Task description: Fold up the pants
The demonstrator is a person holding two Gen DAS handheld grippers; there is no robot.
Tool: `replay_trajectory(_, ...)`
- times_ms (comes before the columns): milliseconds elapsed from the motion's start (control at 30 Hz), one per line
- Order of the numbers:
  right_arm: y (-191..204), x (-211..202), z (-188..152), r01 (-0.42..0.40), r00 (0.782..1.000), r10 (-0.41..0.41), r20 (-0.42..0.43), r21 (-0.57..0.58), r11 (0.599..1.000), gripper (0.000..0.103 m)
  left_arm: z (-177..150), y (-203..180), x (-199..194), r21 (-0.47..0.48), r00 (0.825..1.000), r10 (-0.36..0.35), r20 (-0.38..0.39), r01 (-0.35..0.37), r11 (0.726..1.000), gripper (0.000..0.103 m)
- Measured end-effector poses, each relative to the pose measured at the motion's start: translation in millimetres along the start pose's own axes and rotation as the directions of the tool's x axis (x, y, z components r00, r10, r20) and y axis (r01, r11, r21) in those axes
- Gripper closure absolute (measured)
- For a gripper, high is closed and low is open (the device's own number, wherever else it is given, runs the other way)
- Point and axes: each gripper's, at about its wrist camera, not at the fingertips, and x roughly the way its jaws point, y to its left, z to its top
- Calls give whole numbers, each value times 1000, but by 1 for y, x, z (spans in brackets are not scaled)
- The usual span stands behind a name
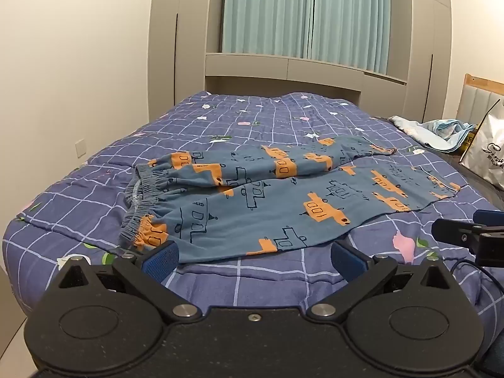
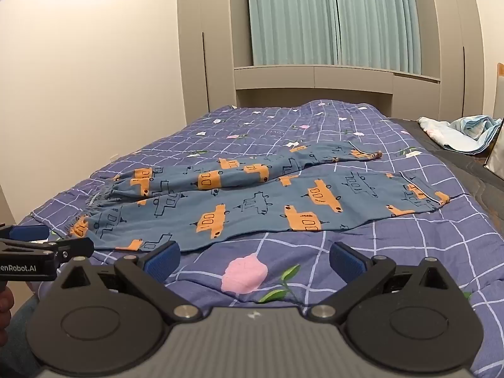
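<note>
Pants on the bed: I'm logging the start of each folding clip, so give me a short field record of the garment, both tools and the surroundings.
garment: blue cotton pants with orange car print, spread flat, unfolded
waistband: gathered elastic end, toward the left
legs: extend rightward, far leg partly overlapping the near one
surface: purple grid-pattern quilt
left tool: open, holding nothing, at the pants' near edge
right tool: open, holding nothing, over bare quilt
background: teal curtains; white printed bag at right

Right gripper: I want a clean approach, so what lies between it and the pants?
Only bare quilt with a pink flower print separates the open right gripper from the pants, seen in the right wrist view.
</note>
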Motion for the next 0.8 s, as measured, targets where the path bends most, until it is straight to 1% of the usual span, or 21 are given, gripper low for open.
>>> replay_trajectory(800, 0, 0, -2, -1, 1000, 1, 1, 2, 1000, 0, 0, 0, 0, 3, 1000, 0, 6, 0, 1000, 1)
